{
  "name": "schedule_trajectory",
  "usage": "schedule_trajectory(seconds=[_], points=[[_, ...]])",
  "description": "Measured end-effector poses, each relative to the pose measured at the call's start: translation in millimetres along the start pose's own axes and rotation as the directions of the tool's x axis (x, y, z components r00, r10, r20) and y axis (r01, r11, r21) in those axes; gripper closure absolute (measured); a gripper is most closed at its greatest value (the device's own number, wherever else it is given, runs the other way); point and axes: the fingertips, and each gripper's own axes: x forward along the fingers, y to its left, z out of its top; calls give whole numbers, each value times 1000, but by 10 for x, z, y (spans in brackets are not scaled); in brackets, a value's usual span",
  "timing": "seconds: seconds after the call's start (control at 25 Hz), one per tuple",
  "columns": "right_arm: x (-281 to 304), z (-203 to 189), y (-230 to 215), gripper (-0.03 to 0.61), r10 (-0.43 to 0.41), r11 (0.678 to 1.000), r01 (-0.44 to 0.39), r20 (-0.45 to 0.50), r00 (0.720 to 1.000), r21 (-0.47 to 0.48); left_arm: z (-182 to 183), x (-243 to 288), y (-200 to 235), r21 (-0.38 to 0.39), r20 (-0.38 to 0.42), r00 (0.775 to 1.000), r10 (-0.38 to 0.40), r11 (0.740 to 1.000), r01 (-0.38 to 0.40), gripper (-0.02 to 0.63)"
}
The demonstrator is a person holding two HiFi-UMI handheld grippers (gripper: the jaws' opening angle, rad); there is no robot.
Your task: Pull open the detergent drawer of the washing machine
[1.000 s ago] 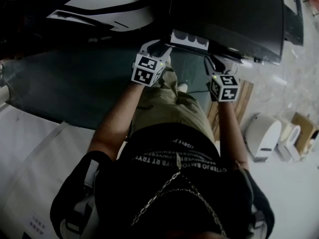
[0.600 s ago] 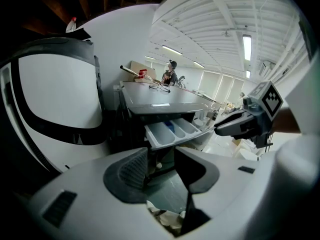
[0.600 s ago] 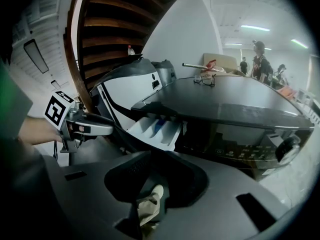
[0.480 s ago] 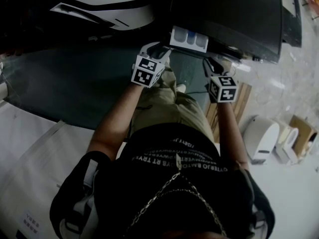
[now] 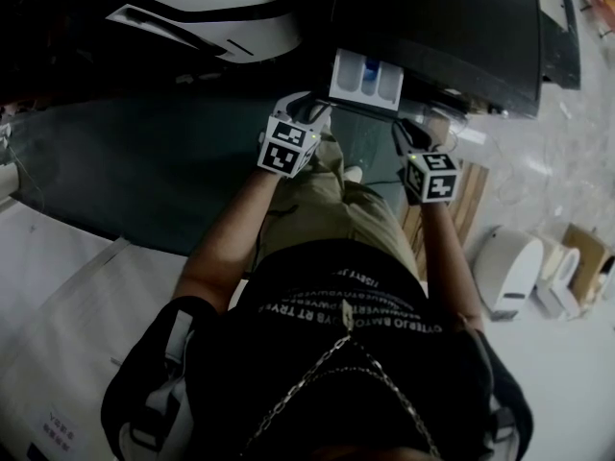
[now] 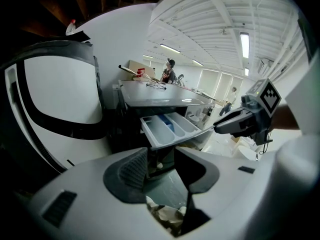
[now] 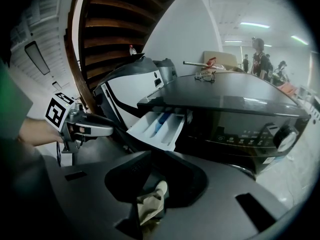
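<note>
Head view: one detergent drawer [image 5: 365, 78] stands out; left claw [image 5: 307, 104] and right claw [image 5: 415, 131] both gape empty.

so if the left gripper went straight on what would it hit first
Most likely the drawer: the left gripper, jaws apart, points at its front lip. Depth is unclear; it could slip just under.

Two hand-held grippers [image 5: 309, 102] [image 5: 413, 133], one dark washing machine [image 5: 452, 27], one detergent drawer [image 5: 365, 78], seemingly three compartments.
</note>
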Motion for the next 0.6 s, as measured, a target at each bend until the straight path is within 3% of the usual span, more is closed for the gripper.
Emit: schedule_trajectory(seconds=[0.6], points=[[-131,-276,122,508,6,999,-6,6,1000,37,-234,-152,-176,13,-14,1000,0,1000,0,446]])
